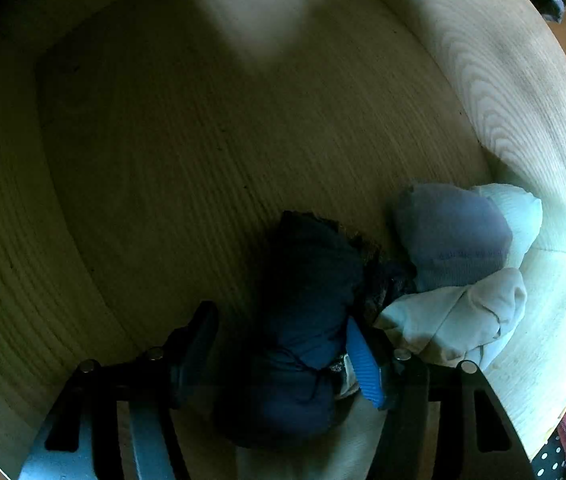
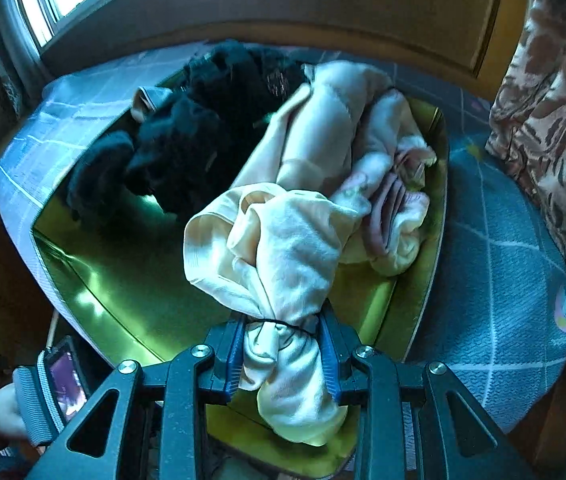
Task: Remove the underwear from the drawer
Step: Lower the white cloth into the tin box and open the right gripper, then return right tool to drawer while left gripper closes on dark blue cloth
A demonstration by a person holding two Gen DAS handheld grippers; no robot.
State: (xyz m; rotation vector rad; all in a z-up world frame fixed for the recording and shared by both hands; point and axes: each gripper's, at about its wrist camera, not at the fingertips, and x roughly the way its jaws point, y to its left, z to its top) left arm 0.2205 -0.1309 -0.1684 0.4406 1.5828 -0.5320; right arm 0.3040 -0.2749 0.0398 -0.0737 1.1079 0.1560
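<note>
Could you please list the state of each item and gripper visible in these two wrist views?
left gripper: jaws apart around a dark blue garment, not clearly pressing it.
right gripper: shut on a cream garment.
wooden drawer: open, mostly bare, a few garments left.
grey-blue garment: bunched in the drawer corner.
green tray: holding piled dark and cream clothes.
</note>
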